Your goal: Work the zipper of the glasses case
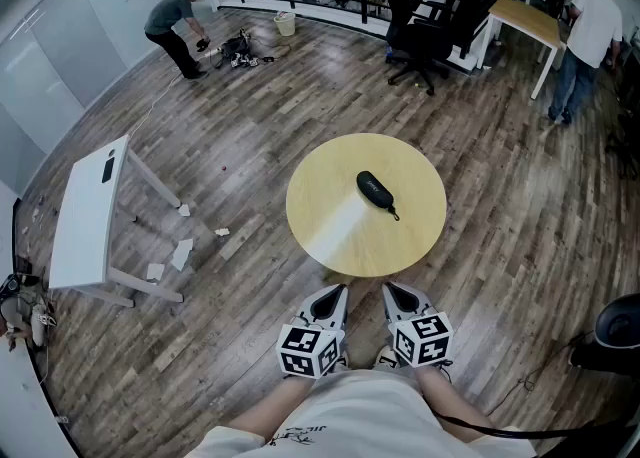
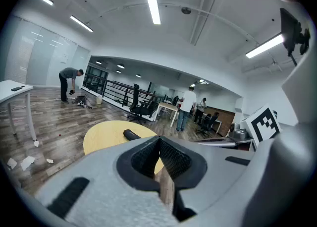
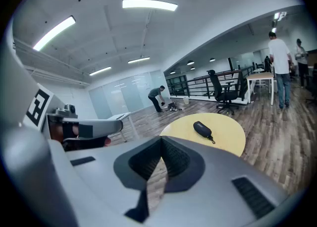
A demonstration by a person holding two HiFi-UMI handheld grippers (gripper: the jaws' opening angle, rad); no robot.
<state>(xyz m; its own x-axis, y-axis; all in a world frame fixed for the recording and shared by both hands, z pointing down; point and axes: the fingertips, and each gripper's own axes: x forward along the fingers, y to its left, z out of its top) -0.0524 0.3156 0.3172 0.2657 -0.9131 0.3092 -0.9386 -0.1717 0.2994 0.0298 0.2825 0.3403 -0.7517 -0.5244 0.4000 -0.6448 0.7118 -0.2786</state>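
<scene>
A black zipped glasses case (image 1: 374, 189) lies on the round yellow table (image 1: 330, 231), right of its middle, with its zipper pull cord toward the near right. Both grippers are held low near my body, short of the table's near edge and apart from the case. My left gripper (image 1: 339, 291) is shut with nothing in it, and so is my right gripper (image 1: 389, 289). From the left gripper (image 2: 159, 142) the case (image 2: 131, 135) shows small, far ahead. Beyond the right gripper (image 3: 161, 142) the case (image 3: 202, 129) also lies well ahead on the table (image 3: 223, 139).
A white table (image 1: 85, 216) stands at the left with paper scraps (image 1: 180, 251) on the wooden floor beside it. Black office chairs (image 1: 420, 41) and a wooden desk (image 1: 525, 18) stand at the back. A person (image 1: 175, 18) bends down far left; another (image 1: 590, 31) stands far right.
</scene>
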